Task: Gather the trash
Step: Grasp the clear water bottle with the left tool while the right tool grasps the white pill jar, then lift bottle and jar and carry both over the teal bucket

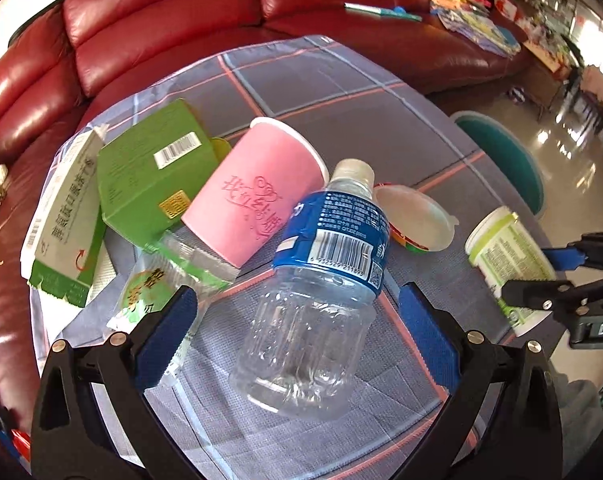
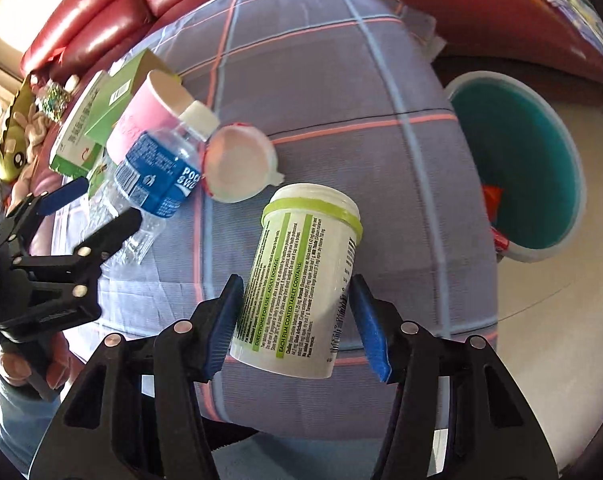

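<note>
Both tongs are pitched steeply down over the cloth-covered table [image 2: 341,80]. The right tongs [image 2: 295,320] are clamped on the white supplement jar [image 2: 301,280], its long axis running toward 1 o'clock, mouth farthest. The left tongs [image 1: 297,324] stand apart around the clear water bottle [image 1: 321,300], untouched, cap toward 12 o'clock.

A grey cloth [image 1: 333,92] is crossed by pink and pale-blue lines — a pink cup [image 1: 257,192], a blue-labelled clear bottle [image 1: 321,280], a green box [image 1: 149,176] and a white, lime-banded jar [image 2: 301,280] are seen on it.
</note>
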Motion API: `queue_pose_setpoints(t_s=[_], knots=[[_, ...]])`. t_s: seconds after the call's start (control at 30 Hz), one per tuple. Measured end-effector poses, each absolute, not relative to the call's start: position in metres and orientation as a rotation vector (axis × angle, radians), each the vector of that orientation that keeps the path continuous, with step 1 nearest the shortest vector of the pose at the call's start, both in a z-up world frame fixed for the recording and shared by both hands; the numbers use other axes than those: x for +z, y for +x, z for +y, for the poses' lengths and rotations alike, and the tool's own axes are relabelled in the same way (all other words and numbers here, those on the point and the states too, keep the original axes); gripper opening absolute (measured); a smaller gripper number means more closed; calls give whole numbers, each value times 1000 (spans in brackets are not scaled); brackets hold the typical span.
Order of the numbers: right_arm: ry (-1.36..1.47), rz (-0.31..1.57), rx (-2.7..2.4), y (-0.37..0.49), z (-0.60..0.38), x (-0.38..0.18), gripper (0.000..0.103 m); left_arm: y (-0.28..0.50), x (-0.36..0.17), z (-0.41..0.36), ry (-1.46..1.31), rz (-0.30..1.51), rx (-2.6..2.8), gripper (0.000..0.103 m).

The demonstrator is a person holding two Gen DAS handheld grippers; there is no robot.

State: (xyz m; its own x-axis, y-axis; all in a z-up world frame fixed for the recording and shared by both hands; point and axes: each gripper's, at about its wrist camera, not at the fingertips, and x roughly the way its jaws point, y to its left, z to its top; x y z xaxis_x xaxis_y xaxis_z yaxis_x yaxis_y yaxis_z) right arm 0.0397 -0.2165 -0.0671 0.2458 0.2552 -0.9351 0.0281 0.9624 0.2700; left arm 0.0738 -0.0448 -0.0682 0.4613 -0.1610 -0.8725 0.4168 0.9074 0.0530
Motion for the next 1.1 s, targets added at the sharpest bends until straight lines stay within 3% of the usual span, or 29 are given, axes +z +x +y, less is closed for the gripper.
queue_pose_setpoints(t_s=[0.2, 0.4, 1.1], knots=[[265, 1308, 156, 40, -226, -68, 56, 79, -81, -54, 314, 1070, -361, 96], [273, 1307, 164, 41, -231, -71, 55, 77, -88, -66, 352, 1091, -374, 66], [279, 1282, 229, 45, -243, -65, 54, 43, -66, -46, 129, 1050, -335, 64]])
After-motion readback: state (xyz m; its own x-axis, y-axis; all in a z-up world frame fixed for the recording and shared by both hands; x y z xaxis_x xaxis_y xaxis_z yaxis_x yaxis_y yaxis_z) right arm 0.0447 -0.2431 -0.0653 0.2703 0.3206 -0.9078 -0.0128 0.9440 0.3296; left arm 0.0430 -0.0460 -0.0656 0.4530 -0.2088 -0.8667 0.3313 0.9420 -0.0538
